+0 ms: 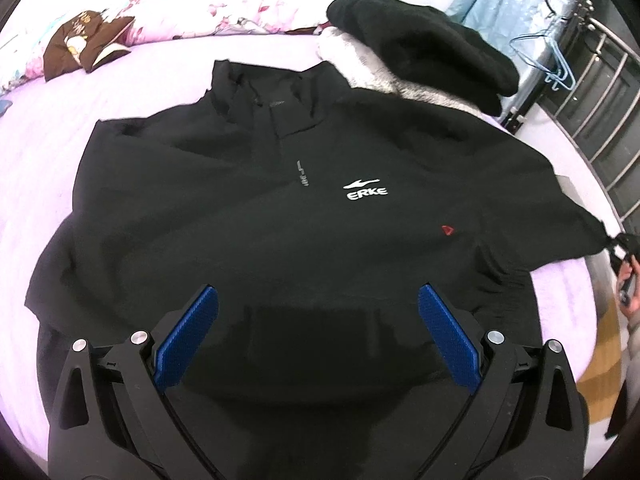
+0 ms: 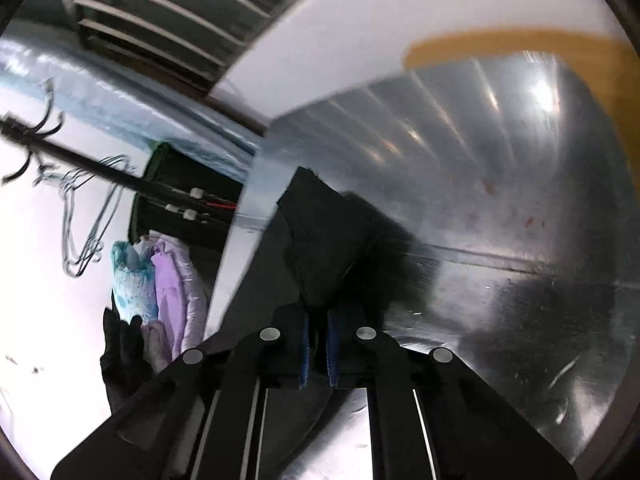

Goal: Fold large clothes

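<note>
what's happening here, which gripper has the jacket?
A black ERKE jacket lies spread front-up on the lilac bed sheet. The right gripper is shut on the end of one sleeve, pulling it out off the bed's edge. The left gripper hovers open over the hem, gripping nothing. No fold is made yet.

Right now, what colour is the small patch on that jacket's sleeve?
Red, on the black jacket; the patch shows best in the left wrist view.
</note>
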